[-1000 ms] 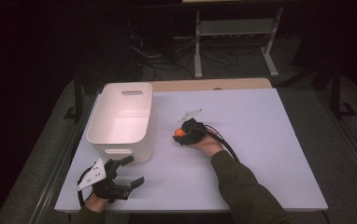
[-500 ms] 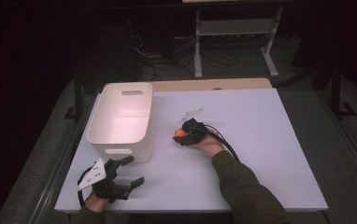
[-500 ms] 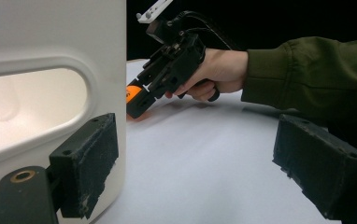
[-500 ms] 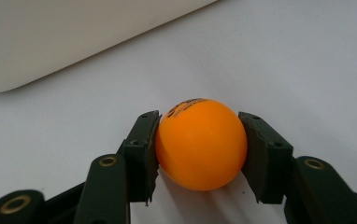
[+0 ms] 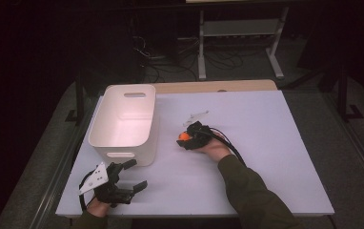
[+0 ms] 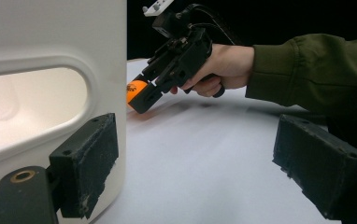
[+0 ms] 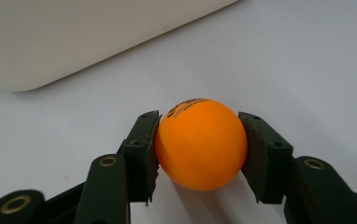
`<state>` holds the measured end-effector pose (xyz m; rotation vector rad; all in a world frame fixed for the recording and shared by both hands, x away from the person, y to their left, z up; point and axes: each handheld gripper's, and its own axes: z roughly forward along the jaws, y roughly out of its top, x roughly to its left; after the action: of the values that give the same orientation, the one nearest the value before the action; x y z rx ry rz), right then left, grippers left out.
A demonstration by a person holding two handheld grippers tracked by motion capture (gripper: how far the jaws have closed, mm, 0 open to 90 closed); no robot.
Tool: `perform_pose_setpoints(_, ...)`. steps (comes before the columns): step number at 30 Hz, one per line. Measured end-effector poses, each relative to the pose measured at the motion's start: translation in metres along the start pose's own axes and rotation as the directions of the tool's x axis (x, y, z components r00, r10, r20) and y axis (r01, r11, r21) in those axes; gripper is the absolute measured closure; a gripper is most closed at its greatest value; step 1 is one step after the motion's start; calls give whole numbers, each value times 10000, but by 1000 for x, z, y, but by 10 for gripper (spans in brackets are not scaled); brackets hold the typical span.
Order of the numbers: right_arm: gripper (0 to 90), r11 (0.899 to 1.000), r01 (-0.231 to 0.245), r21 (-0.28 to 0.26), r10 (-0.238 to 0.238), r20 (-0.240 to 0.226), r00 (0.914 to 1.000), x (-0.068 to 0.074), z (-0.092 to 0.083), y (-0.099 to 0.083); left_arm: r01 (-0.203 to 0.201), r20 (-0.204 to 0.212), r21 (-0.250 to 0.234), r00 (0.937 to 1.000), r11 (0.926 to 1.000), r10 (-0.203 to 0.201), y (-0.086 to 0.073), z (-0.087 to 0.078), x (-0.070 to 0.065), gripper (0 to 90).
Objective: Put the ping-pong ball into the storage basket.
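The right tongs (image 7: 197, 154) had barely shifted from a second before — the jaws stayed clamped on the small orange plastic ball (image 7: 199, 142), pads pressing both its sides. The ball sat low over the white surface (image 5: 266, 143), just beside the white rectangular plastic bin (image 5: 123, 121) and not yet over its rim. That suggested the grasp was secure and the lift into the bin came next. The bin looked empty — nothing lay on its visible floor. The left tongs (image 5: 131, 177) rested near the bin's front corner, jaws wide and holding nothing.
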<state>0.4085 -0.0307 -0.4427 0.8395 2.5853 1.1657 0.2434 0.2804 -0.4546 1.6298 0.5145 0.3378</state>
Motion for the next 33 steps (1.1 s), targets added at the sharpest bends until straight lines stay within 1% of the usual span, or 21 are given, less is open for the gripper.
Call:
perform_pose_setpoints(3,493,10000,-4,12,4,-53,10000,1,-1,0,4,2,-4,10000,10000,-4,0,0,0,137)
perform_pose_setpoints(18,493,9994,292,184,-289,-157,9995,11,-10,5,7,1,1,10000,10000,-7,0,0,0,137)
perform_pose_setpoints(24,493,9994,325,141,-322,-225,9992,14,-14,8,3,-2,3,10000,10000,-3,0,0,0,137)
perform_pose_setpoints(27,493,9996,265,116,-261,-277,9993,15,-15,8,-8,1,8,10000,10000,8,0,0,0,137)
perform_pose_setpoints(28,493,9994,331,105,-327,-306,9990,17,-16,9,-10,13,14,10000,10000,10,0,0,0,137)
perform_pose_setpoints(33,493,9994,352,62,-349,-392,9986,20,-17,10,-7,9,13,10000,10000,7,0,0,0,137)
